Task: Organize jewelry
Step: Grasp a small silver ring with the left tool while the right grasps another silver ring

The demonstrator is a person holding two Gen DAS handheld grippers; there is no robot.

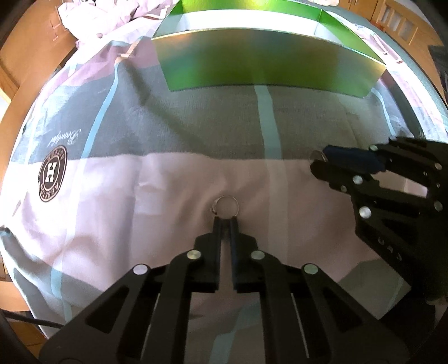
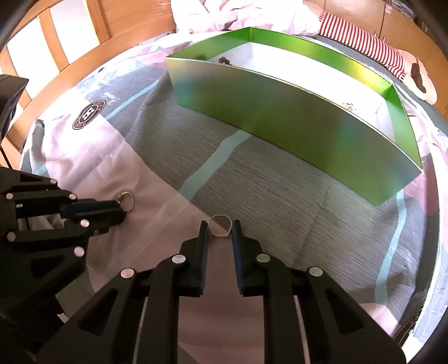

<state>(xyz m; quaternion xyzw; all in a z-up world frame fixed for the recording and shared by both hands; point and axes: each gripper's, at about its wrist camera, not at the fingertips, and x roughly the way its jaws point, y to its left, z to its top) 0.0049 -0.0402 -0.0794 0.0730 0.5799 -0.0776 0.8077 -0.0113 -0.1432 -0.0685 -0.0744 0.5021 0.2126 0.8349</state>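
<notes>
My left gripper is shut on a silver ring with a small setting, low on the pink part of the bedsheet; it also shows in the right wrist view. My right gripper has its jaws around a plain silver ring on the sheet, closing on its sides; that ring shows at its tips in the left wrist view. A green box with a white inside stands beyond both grippers.
Small dark beads and a small metal piece lie inside the box. A crumpled pink quilt and a red-striped cloth lie behind it. A wooden bed frame runs along the left.
</notes>
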